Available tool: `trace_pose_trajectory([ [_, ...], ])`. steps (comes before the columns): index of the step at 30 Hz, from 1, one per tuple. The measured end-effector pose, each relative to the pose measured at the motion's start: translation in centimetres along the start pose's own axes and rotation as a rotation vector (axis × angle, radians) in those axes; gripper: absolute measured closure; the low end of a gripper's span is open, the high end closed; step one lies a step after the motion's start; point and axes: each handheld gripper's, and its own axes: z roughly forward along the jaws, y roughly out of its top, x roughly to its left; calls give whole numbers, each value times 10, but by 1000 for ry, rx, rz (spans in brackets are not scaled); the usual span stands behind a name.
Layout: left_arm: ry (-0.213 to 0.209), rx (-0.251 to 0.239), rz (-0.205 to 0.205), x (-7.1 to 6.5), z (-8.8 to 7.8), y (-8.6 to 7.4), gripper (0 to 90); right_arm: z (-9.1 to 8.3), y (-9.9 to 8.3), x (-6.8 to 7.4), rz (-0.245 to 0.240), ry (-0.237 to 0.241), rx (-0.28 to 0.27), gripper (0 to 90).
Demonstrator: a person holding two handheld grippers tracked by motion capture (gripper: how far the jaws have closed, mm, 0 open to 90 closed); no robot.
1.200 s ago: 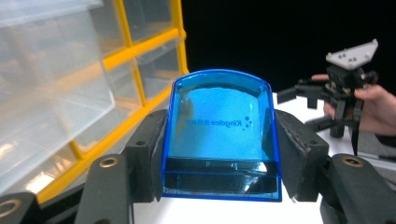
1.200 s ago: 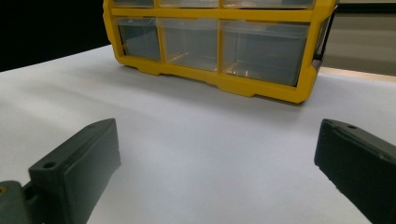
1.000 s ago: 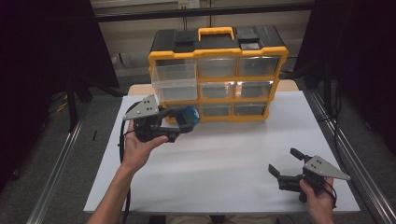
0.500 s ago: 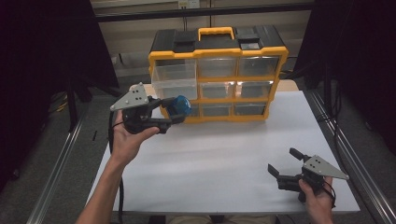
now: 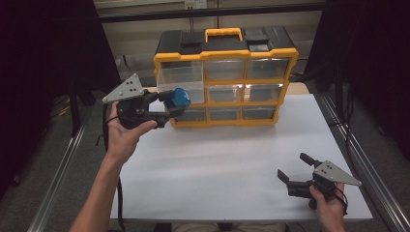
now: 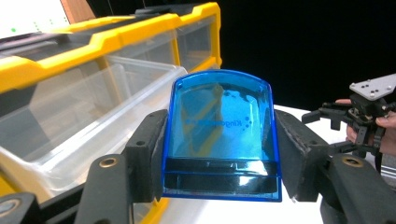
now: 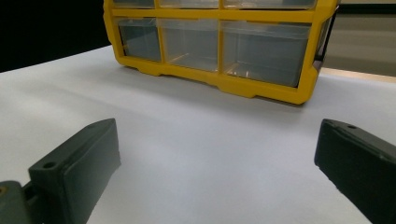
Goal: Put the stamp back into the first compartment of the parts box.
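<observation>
At the near right corner of the worktop (image 5: 227, 164) the right hand-held gripper (image 5: 296, 168) sits low in the person's hand, released, its two black jaws spread wide with bare white surface between them. From its own camera the jaws stand far apart at the bottom corners, and the white sheet runs clear all the way to the foot of the drawer cabinet (image 7: 219, 46). The whole middle of the worktop lies open, from the near edge up to the cabinet, and the right edge beside the gripper is close.

Further in, over the left edge, the left hand-held gripper (image 5: 173, 104) is raised off the surface and clenched on a blue box (image 5: 181, 97), a clear blue plastic piece held by its two sides. In the left gripper view the blue box (image 6: 219, 135) sits squarely between the jaws; some pale lettering shows through it but is too faint to read. Just beyond it is a clear drawer (image 5: 181, 77), pulled out from the top left of the cabinet, and the box hangs near the drawer's front left corner; I cannot tell whether they touch.

The cabinet (image 5: 227, 72) stands at the far edge, yellow-framed with a black top and a yellow handle. What its closed drawers hold is hard to make out.
</observation>
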Motion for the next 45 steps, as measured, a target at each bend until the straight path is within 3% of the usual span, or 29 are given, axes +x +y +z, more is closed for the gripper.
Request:
trace_pose_trajectory([
  [14, 33, 9, 30, 13, -15, 24, 413, 0, 0, 0, -3, 3, 0, 0],
  [21, 47, 9, 12, 17, -14, 27, 413, 0, 0, 0, 1, 1, 0, 0],
  [28, 53, 57, 44, 25, -12, 37, 413, 0, 0, 0, 5, 1, -2, 0],
  [30, 69, 53, 33, 25, -10, 38, 413, 1, 0, 0, 2, 0, -3, 0],
  [45, 61, 138, 46, 41, 2, 62, 412, 1, 0, -1, 19, 0, -5, 0],
])
